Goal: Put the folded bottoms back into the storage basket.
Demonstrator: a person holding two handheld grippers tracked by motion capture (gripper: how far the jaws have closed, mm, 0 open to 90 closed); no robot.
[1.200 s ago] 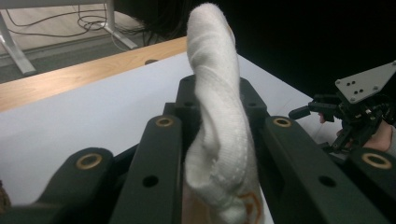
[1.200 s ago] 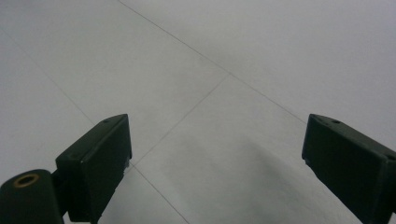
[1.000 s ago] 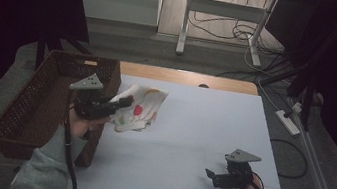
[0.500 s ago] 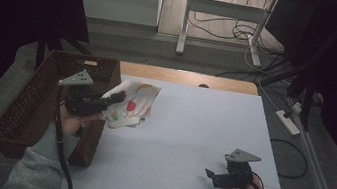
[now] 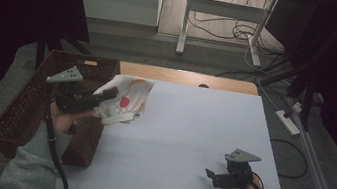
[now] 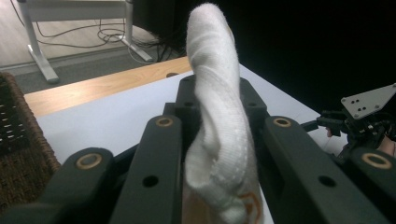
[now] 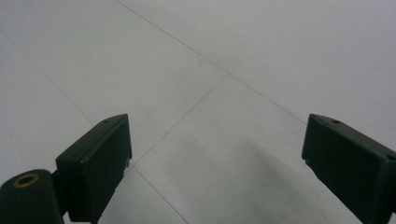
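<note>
Underneath, a white table [image 5: 189, 143] is lit in a dim, cable-strewn room. Since earlier, the cloth [image 5: 125, 100], clamped by the left gripper [image 5: 105, 97], is carried toward what is probably a wicker basket [image 5: 17, 112]; the right gripper [image 5: 212, 176] is held wide open.

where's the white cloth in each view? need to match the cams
High view: white cloth left of centre, clamped in the left gripper beside the wicker basket.
Left gripper view: centre, standing up between the jaws.
Right gripper view: not in it.
Shared landmark: the white table.
</note>
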